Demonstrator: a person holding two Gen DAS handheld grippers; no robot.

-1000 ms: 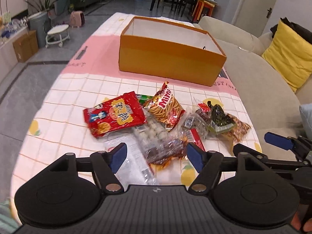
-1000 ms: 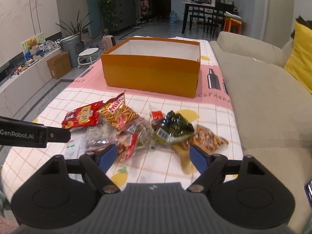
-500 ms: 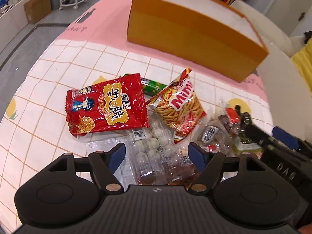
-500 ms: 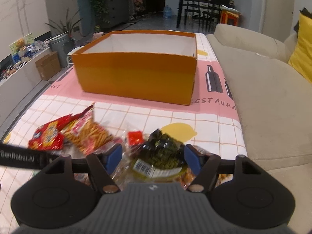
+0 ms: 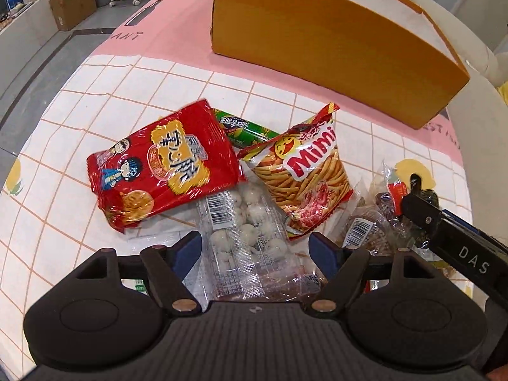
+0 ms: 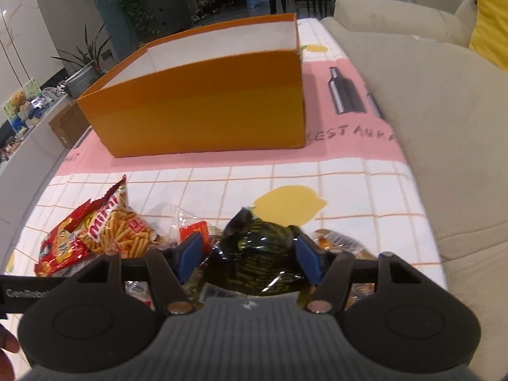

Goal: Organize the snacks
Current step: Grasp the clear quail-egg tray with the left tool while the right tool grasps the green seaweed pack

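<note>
Snack packets lie in a heap on the checked tablecloth. My left gripper [image 5: 255, 250] is open, its blue pads on either side of a clear packet of white balls [image 5: 246, 222]. Beyond it lie a red cracker bag [image 5: 165, 165], a green tube [image 5: 244, 128] and a Mimi stick bag [image 5: 304, 171]. My right gripper [image 6: 249, 255] is open around a dark green packet [image 6: 257, 260]; whether its pads touch the packet I cannot tell. The Mimi bag [image 6: 117, 231] lies to its left. The orange box [image 6: 203, 104] stands open behind the heap.
A beige sofa [image 6: 428, 111] runs along the table's right edge, with a yellow cushion [image 6: 489, 16]. The right gripper's body [image 5: 457, 238] reaches in at the right of the left wrist view. The floor drops away at the table's left edge.
Both grippers have moved down and forward into the heap. The left now straddles the clear packet; the right now straddles the dark green packet. Both jaws stay open.
</note>
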